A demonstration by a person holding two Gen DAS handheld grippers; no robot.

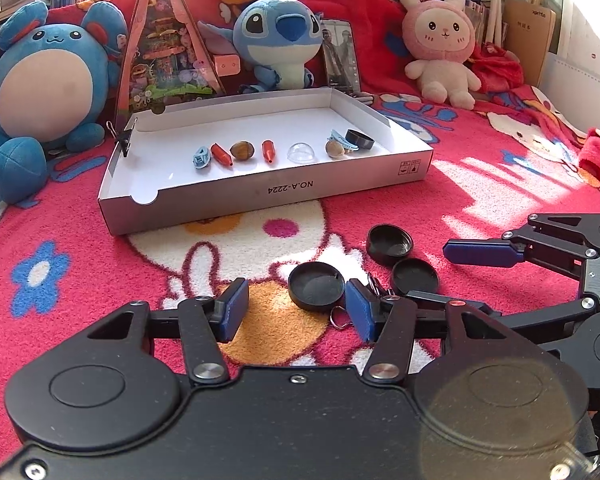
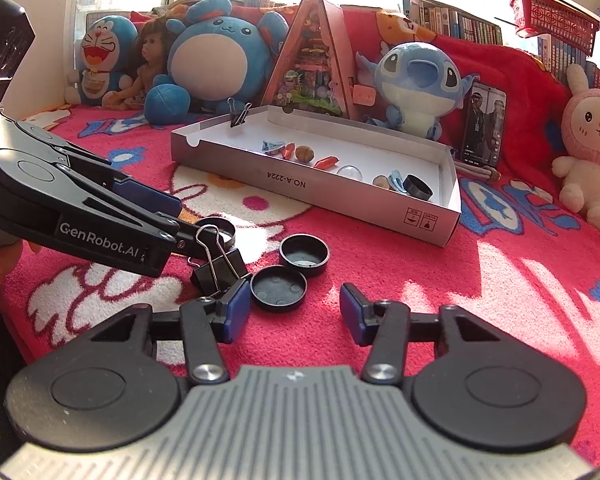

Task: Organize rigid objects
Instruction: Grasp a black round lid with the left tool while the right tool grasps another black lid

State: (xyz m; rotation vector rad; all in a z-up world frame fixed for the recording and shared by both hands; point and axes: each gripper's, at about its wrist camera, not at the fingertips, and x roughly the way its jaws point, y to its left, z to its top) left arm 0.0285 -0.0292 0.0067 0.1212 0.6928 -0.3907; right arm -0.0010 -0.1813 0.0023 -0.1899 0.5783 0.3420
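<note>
A shallow white cardboard tray (image 1: 260, 190) (image 2: 432, 216) lies on the red blanket and holds a row of small items: a blue clip, two orange cones (image 1: 221, 153), a nut, a clear dome (image 1: 302, 153), a shell and a black ring (image 1: 360, 139). Three black round caps lie in front of it (image 1: 317, 286) (image 1: 389, 242) (image 1: 415, 276). A black binder clip (image 2: 220, 270) lies beside them. My left gripper (image 1: 296, 310) is open, its jaws around the nearest cap. My right gripper (image 2: 290, 312) is open and empty, just before a cap (image 2: 279, 287).
Plush toys (image 1: 40, 92) (image 1: 276, 40) (image 1: 440, 48), a triangular miniature house (image 1: 166, 48) and a phone (image 1: 340, 56) stand behind the tray. A binder clip (image 2: 238, 114) is clipped on the tray's far corner. Bookshelves line the back.
</note>
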